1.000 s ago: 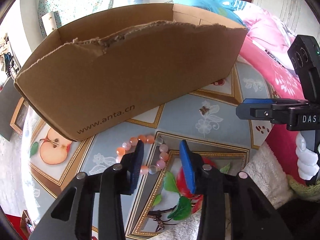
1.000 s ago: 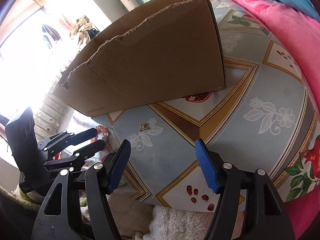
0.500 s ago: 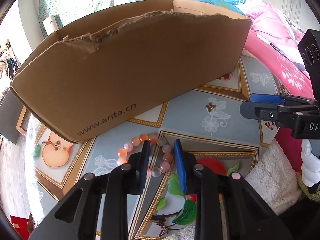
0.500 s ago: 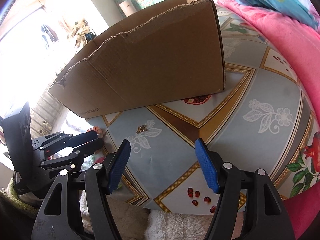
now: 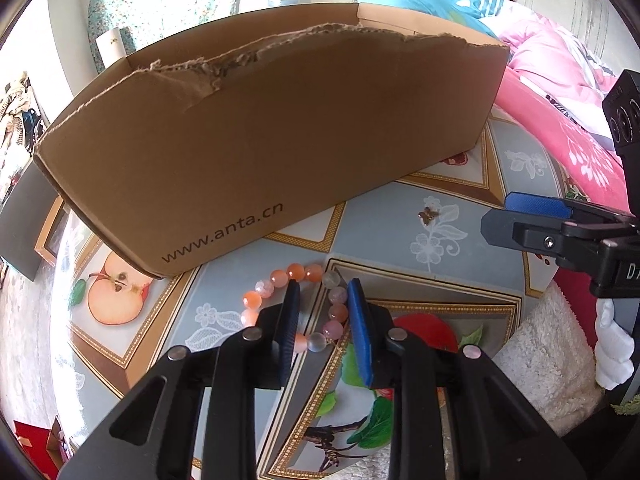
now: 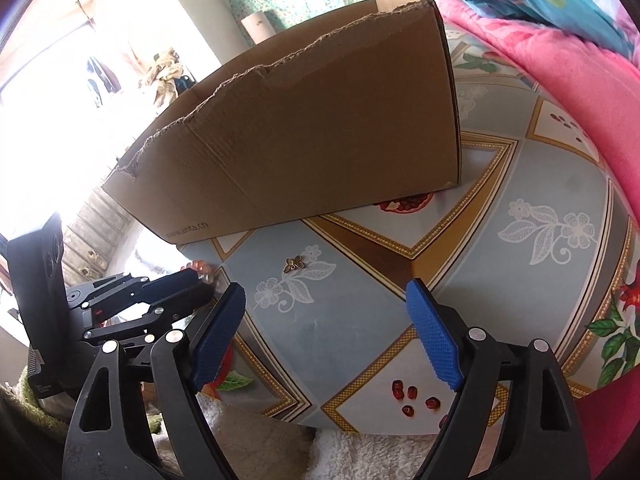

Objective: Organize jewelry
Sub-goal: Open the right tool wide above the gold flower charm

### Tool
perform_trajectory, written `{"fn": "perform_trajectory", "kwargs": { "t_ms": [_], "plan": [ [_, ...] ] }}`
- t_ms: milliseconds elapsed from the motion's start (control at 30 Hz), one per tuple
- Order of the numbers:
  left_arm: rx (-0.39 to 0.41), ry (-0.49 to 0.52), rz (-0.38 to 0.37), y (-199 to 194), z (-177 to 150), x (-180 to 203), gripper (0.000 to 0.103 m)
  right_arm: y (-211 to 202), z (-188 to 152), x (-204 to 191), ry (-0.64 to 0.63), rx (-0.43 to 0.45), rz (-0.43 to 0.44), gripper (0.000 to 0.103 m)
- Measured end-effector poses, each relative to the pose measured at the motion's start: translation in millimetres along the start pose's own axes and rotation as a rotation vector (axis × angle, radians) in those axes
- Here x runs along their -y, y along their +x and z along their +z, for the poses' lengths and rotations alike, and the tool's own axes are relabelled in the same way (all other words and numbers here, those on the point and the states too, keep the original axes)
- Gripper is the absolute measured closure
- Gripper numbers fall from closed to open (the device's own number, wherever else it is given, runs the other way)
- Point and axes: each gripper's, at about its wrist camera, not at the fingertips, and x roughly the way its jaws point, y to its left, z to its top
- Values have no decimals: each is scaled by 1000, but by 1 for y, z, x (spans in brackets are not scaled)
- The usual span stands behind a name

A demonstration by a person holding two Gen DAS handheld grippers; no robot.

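Note:
A bracelet [image 5: 276, 278] of orange, pink and clear beads lies on the patterned tablecloth in front of a brown cardboard box [image 5: 280, 140]. My left gripper [image 5: 323, 283] points down onto its right side. One pad stands inside the loop and one outside, and a short run of beads is squeezed between them. In the right wrist view the left gripper [image 6: 200, 282] shows at the left with beads at its tips. A small gold bee charm [image 6: 294, 263] lies on the cloth ahead of my right gripper [image 6: 326, 288]. Its jaws are opening and nothing is between them.
The box [image 6: 320, 140] has a torn upper edge and fills the back of the table [image 6: 520, 184]. A pink blanket [image 6: 560, 80] borders the right side. A white fluffy towel [image 5: 544, 360] lies at the near edge, beside a white-gloved hand [image 5: 612, 344].
My left jaws have narrowed from wide apart to close around the bracelet's right side. My right jaws have spread wider. Both hands stay roughly where they were.

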Motion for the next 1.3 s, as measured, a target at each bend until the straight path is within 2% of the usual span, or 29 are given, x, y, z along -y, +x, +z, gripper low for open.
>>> {"fn": "perform_trajectory", "kwargs": {
  "t_ms": [567,867,1300],
  "plan": [
    [8,-5,-16,-2,-3,-7,79,0,-1,-1,24,31,26,11],
    [10,-10,-16,-3,-4,-9,79,1,-1,-3,16,29,5,9],
    [10,-39,-14,-4,-4,-11,79,-1,-6,0,48,57,28,9]
  ]
}}
